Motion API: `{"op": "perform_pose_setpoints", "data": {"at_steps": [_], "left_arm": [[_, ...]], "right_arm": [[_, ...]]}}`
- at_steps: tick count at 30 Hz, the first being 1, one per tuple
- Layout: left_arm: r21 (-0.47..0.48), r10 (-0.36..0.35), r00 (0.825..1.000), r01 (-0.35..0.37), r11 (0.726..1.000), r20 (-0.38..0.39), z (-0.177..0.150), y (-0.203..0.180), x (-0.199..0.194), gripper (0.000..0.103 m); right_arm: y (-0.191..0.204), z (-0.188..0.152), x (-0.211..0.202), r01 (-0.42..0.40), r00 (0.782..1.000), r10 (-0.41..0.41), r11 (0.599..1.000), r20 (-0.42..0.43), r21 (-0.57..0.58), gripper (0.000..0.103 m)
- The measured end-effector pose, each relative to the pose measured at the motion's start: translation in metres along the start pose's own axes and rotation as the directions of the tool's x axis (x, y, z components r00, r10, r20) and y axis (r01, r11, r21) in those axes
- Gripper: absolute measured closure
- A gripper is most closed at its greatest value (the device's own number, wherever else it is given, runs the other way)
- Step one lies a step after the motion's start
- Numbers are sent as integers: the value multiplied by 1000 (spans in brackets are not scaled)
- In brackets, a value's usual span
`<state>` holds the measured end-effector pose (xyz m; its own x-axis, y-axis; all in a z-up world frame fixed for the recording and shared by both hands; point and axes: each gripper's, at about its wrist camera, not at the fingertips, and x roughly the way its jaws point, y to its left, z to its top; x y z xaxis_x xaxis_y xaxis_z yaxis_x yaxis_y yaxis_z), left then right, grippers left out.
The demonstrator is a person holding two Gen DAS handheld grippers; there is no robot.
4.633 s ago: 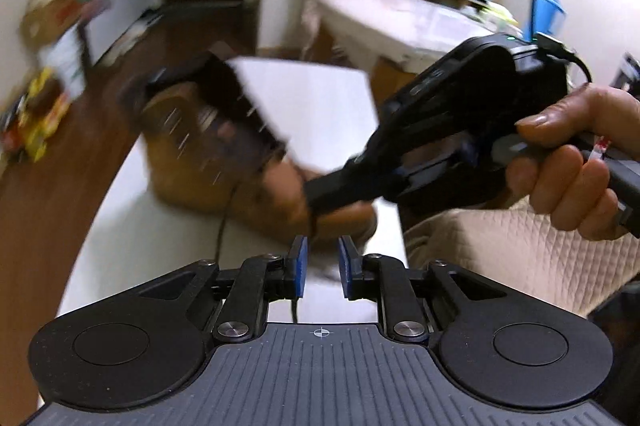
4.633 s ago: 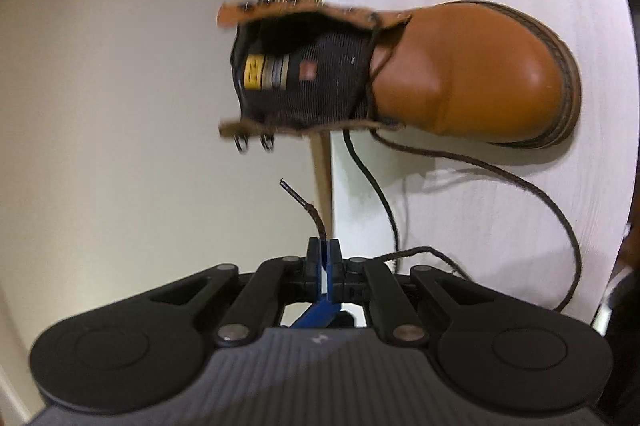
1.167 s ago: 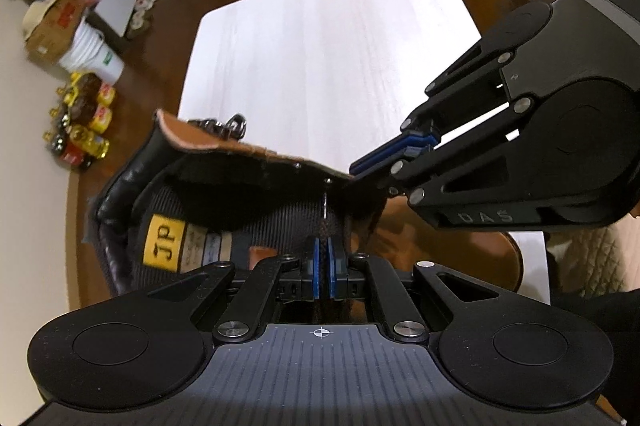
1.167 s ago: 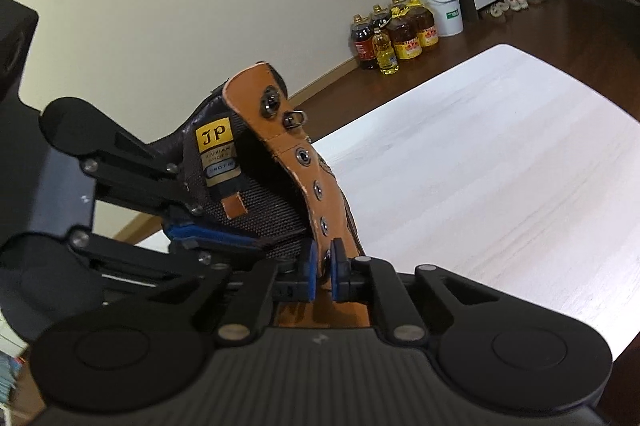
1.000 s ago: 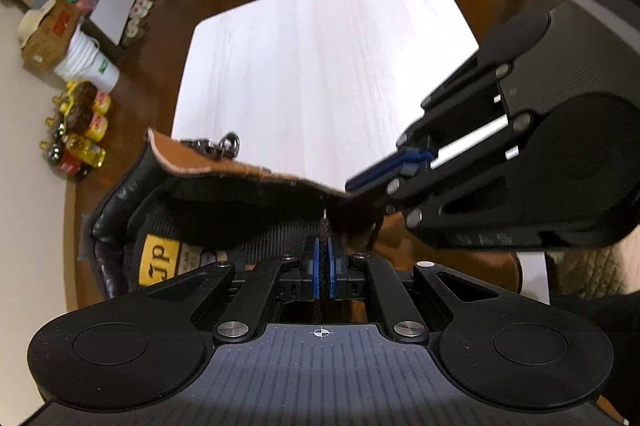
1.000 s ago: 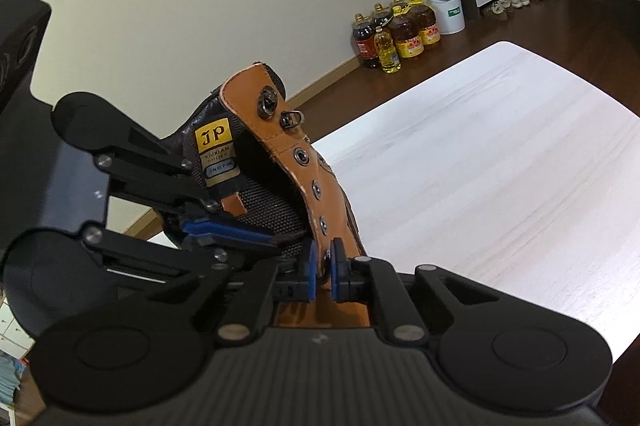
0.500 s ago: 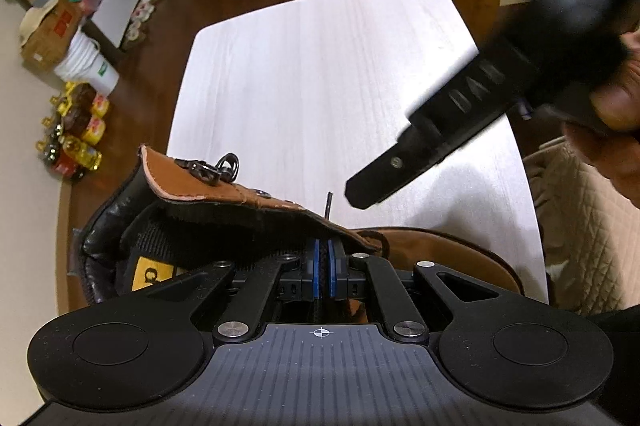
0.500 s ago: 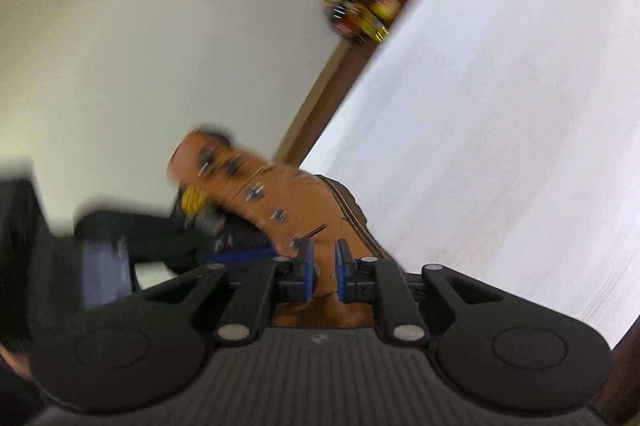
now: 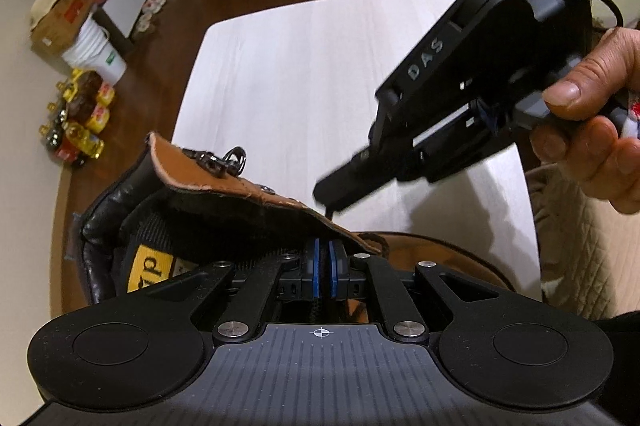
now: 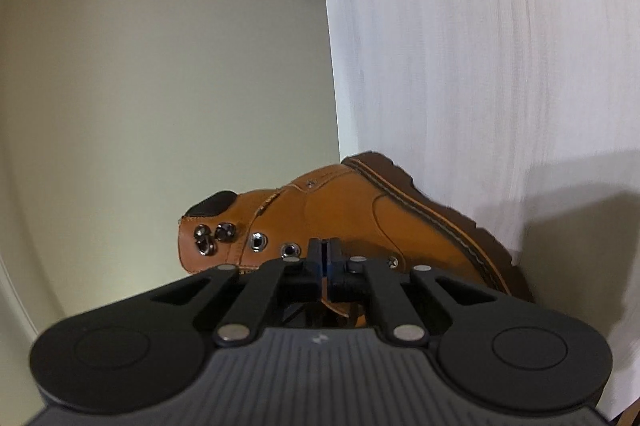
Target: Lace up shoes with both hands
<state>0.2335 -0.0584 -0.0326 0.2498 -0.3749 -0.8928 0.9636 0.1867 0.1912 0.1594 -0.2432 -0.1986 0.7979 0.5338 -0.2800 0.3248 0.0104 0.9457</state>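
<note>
White tabletop, dark wood floor, bottles by the wall.

Left wrist view: your left gripper sits inside the tan boot under its eyelet flap, jaws opening, a dark lace running below the pads; whether they pinch it, you cannot tell. Your right gripper hangs above the flap, closed on the lace tip.

Right wrist view: boot near the table's edge by the wall, eyelets facing you.

Handling: leather likely stiff, boot heavy enough to stay put; lace limp, so take it at the hard tip. Open room lies across the table; the edge is close.
</note>
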Motion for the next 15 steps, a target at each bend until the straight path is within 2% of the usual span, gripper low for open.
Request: {"op": "perform_pose_setpoints", "data": {"at_steps": [4,5,9,12,13,15], "left_arm": [[-86,-20,999,23,996,38,-23,3,-35,93],[-110,-19,999,24,994,44,-29,4,-45,93],[-189,10,1000,-6,982,20,-64,12,-76,91],[-211,46,998,-56,976,-53,-86,20,-71,86],[-205,54,996,-66,977,-64,-89,20,-68,86],[-176,72,994,-85,981,-77,-98,20,-57,86]], "right_arm": [[19,14,-24,98,993,-91,991,82,-95,100],[29,21,-34,170,981,-151,973,125,-158,100],[51,26,-67,323,936,-266,909,233,-263,100],[63,21,-101,502,854,-402,802,330,-324,100],[64,20,-106,532,837,-426,779,343,-332,100],[64,13,-126,642,760,-517,688,393,-338,100]]}}
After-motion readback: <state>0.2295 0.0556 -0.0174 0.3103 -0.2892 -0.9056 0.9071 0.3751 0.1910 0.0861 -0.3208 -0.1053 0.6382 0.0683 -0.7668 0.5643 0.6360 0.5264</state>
